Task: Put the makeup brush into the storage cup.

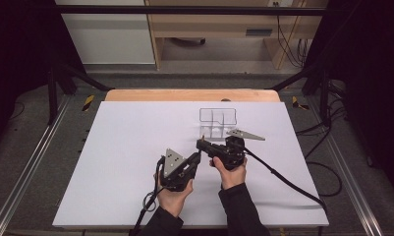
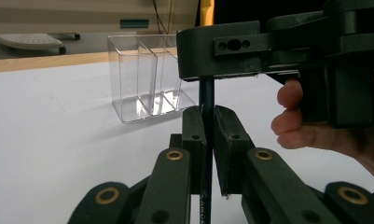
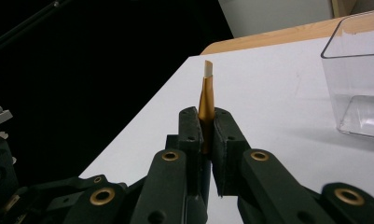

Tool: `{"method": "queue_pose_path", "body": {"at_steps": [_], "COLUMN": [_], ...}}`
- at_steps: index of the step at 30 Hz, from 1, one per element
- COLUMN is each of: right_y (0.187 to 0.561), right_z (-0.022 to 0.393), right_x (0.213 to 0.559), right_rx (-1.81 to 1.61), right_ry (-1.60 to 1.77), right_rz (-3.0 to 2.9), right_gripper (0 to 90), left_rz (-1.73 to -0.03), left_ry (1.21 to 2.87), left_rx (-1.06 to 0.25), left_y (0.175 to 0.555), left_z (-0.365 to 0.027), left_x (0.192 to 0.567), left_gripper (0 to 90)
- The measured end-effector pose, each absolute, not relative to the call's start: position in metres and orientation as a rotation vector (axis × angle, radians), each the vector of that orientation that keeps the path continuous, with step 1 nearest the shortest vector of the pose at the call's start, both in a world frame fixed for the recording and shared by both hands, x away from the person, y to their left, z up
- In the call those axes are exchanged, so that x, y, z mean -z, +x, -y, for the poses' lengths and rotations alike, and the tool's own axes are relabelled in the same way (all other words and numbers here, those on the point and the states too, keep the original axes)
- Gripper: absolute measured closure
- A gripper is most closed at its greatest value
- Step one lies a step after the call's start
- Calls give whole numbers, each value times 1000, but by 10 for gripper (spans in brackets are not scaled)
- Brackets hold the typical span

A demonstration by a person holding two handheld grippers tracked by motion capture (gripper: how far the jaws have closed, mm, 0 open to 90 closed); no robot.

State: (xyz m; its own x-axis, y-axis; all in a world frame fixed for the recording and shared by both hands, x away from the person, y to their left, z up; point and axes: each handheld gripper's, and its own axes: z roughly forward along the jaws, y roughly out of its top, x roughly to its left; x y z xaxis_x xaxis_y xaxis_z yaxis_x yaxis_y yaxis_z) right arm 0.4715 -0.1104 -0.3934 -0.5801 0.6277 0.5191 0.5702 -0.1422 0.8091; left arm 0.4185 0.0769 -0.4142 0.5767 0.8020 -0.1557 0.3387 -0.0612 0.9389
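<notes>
Both sets of fingers are clenched on one slim pencil-like stick. In the left gripper view the left gripper (image 2: 208, 135) pinches the stick's dark shaft (image 2: 206, 95), which rises straight up between the pads and passes into the underside of the other gripper just above. In the right gripper view the right gripper (image 3: 206, 133) pinches the same stick at its gold ferrule (image 3: 206, 100), with the slanted white tip (image 3: 208, 69) standing free beyond the fingers.

In the high view the left gripper (image 1: 197, 156) and right gripper (image 1: 200, 143) meet tip to tip, so the stick's long axis runs across the short gap between them, its ends hidden by the pads.

The landmark is the clear divided holder (image 1: 217, 123) on the white bench (image 1: 116, 147). The stick hangs just on the person's side of this holder, not touching it. The right gripper lies nearer to the holder, the left one a little farther back. The holder's open compartments face upward. Judged from this, the coming move turns on tilting the stick's axis upright over a compartment, with the right gripper better placed to carry it.
</notes>
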Motion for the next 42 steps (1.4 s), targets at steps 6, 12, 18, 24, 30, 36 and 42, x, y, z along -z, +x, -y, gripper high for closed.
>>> {"method": "queue_pose_path", "body": {"at_steps": [6, 12, 18, 24, 30, 36, 42], "right_y": [471, 472, 473, 473, 473, 474, 476], "right_z": [111, 113, 116, 120, 122, 124, 126], "right_x": [392, 391, 388, 384, 382, 382, 380], "right_rx": [-1864, -1844, -1824, -1791, -1773, -1750, -1724], "right_ry": [1403, 1371, 1334, 1300, 1279, 1251, 1228], "right_rz": [-2009, -1978, -1961, -1946, -1938, -1953, -1949], "right_gripper": [840, 839, 839, 839, 839, 839, 839], "left_rz": [-953, -951, -940, -915, -900, -894, -935], "left_ry": [1634, 1669, 1718, 1757, 1822, 1831, 1811], "left_rx": [-488, -478, -484, -503, -489, -484, -465], "left_y": [420, 424, 430, 431, 434, 436, 437], "left_z": [-82, -90, -100, -111, -122, -138, -160], "left_x": [413, 409, 403, 395, 393, 391, 395], "left_gripper": [764, 604, 456, 337, 266, 204, 184]}}
